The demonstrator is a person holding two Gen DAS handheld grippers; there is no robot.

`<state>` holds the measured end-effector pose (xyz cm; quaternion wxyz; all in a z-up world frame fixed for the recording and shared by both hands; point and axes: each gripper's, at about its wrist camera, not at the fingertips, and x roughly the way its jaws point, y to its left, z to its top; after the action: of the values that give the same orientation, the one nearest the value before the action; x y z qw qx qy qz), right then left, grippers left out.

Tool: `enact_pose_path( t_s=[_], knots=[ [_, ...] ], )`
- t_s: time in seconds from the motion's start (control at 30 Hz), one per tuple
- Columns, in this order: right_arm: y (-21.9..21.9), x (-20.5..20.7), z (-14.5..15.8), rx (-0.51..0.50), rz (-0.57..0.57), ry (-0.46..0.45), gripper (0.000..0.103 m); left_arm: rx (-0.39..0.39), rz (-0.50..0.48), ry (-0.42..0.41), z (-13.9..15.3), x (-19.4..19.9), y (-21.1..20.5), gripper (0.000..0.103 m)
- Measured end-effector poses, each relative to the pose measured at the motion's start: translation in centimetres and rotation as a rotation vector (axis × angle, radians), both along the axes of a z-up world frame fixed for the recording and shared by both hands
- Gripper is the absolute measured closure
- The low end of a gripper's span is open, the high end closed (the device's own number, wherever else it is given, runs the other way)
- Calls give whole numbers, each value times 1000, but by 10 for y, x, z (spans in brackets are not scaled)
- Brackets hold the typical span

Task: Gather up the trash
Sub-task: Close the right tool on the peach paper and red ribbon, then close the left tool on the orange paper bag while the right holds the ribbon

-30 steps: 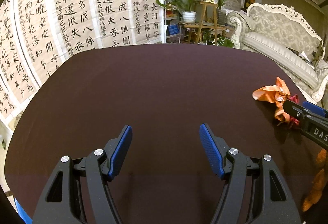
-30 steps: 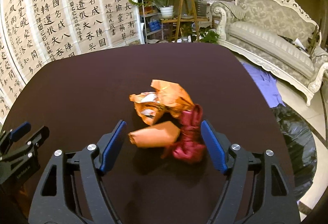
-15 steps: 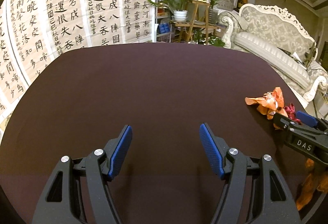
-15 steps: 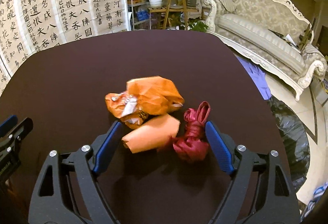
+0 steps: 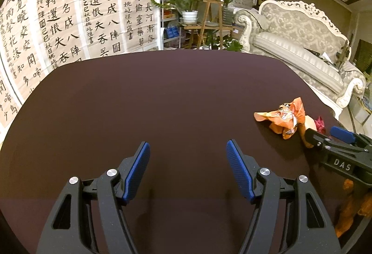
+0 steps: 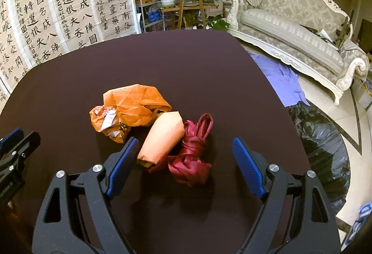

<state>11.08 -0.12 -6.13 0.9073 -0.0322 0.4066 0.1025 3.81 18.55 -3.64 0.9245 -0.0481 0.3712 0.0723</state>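
Item one: a dark brown, round-cornered surface (image 6: pixel 186 63), on which we are finding all the trash gathered in one cluster toward its right side.

Item two: a crumpled orange plastic wrapper with a torn white-and-silver printed patch (image 6: pixel 130 112), lying at eleven o'clock of the cluster. We are judging it very light, crackly and springy; it is likely to slide on the smooth top if nudged, so a pinch across a thick fold would serve best.

Item three: a pale peach paper roll, cone-like and hollow at its near end (image 6: pixel 162 137), lying at the centre and touching both neighbours. We are judging it light and easily crushed; taking it across its middle seems safest.

Item four: a knotted dark red satin ribbon or cloth bundle (image 6: pixel 193 156), lying at four o'clock of the roll. We are judging it soft, limp and somewhat slippery; the fat knot at its near end offers the surest hold.

Item five: the right claw (image 6: pixel 183 156), which we are holding open with its blue pads apart, having just been widening them; the peach roll and red bundle are sitting between the jaws, with the left pad just beside the roll's near end and neither pad pressing.

Item six: the left claw (image 5: pixel 188 168), which we are holding open and empty over bare surface, with the cluster lying well off at its two o'clock.

Item seven: a black plastic bag on the floor (image 6: pixel 320 142), at three o'clock past the surface's edge, probably the destination.
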Motion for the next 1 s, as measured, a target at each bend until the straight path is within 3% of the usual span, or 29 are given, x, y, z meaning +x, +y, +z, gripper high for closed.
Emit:
enact_pose_path(
  t_s=[0.27,0.37,0.43,0.53,0.9,1.0],
  knots=[
    [6,7,-4,26,14,21,23,12,-9,17,-4,7,-7,36],
    [1,8,-5,37,1,33,36,11,-16,19,-5,9,-8,37],
    [-2,9,-7,36,1,46,53,12,-22,18,-4,9,-12,37],
    [-5,7,-7,21,7,41,61,12,-37,17,-4,11,-17,36],
    [-23,1,-2,-1,-12,11,64,0,-115,-1,-1,17,-46,36],
    [-36,0,0,-2,-28,4,64,2,-144,-15,1,19,-57,31]
  ],
)
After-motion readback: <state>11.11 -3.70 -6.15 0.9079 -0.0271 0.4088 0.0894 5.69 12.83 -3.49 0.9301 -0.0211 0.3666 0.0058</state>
